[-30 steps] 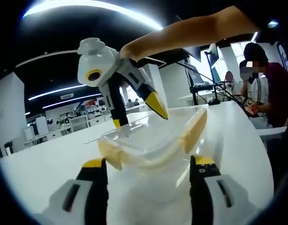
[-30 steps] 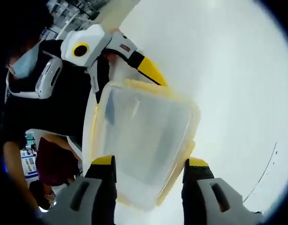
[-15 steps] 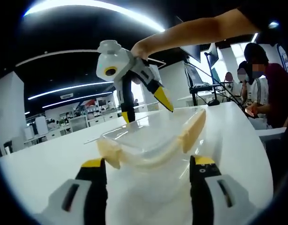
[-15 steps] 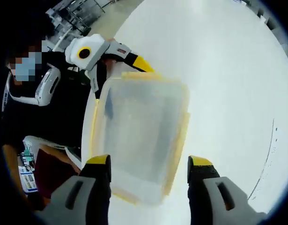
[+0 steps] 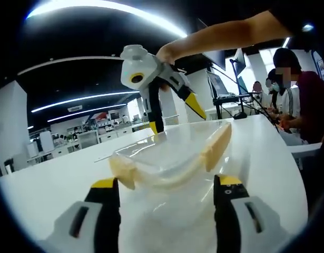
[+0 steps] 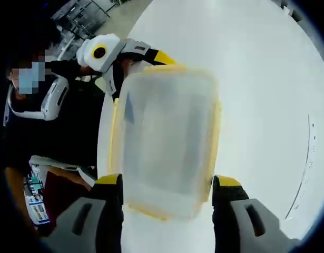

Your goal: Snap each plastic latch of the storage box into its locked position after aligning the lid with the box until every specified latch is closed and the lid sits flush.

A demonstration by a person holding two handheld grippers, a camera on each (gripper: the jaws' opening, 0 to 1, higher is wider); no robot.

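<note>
With both tongs (image 5: 166,192) (image 6: 167,197) spread and empty, press each yellow latch (image 5: 217,147) squarely down; lid (image 6: 164,139) looks seated on the worktop (image 6: 256,79).

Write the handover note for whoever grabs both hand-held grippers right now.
Left hand-held gripper: open, low at the near end of the storage box, holding nothing.
Right hand-held gripper: open, hovering above the box, holding nothing.
The box sits on the white table with its clear lid laid on top.
Done: lid roughly placed.
Left: the yellow latches stick outward and look unlocked; check that the lid is flush, then snap each down.
</note>
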